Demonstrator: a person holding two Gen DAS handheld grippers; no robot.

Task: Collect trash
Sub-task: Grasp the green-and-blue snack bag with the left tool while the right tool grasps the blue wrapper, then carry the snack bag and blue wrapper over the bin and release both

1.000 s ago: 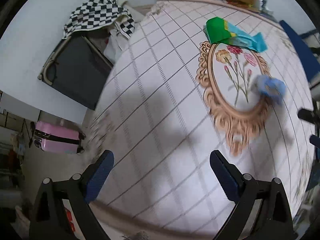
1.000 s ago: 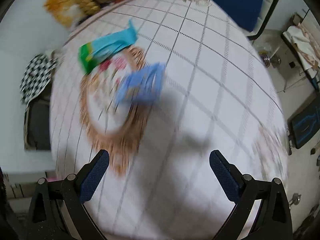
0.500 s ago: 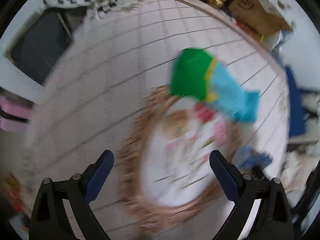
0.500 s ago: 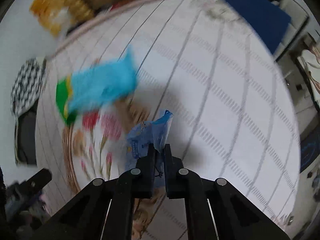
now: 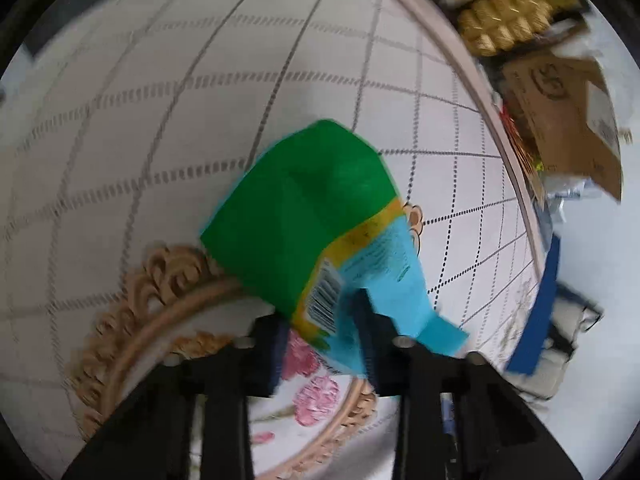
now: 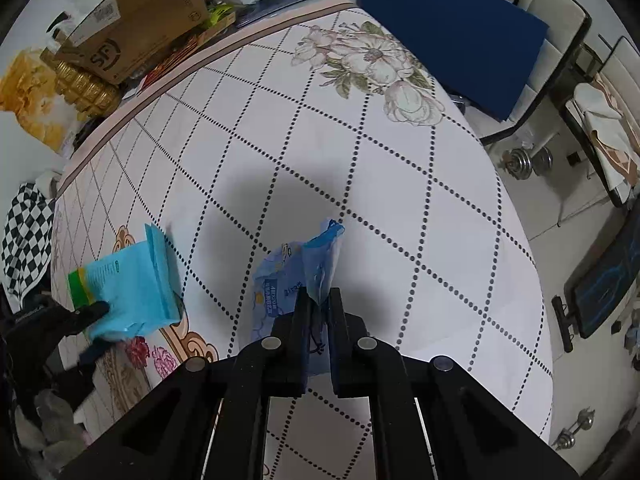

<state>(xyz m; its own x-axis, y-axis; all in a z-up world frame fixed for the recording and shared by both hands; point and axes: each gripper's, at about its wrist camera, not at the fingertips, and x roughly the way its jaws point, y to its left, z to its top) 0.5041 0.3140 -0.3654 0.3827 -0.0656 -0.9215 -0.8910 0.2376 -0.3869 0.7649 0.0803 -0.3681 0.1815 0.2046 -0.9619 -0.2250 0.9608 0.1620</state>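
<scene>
Wrappers (image 5: 320, 216) newly pinched by fingers (image 5: 362, 332)

In the right wrist view a tablecloth (image 6: 360, 168) fills the middle of the frame, with a cardboard box (image 6: 132, 20) beyond its edge at upper left and a chair (image 6: 452, 28) at upper right. A small wrapper (image 6: 296, 276) sits at lower centre, a larger snack bag (image 6: 132, 292) to its left. Dumbbells (image 6: 528, 160) lie on the floor at right.

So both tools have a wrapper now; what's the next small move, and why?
Probably lift both clear of the table. The right tool is shut on the blue wrapper; the left tool has just been closing on the green-and-blue packet.
</scene>
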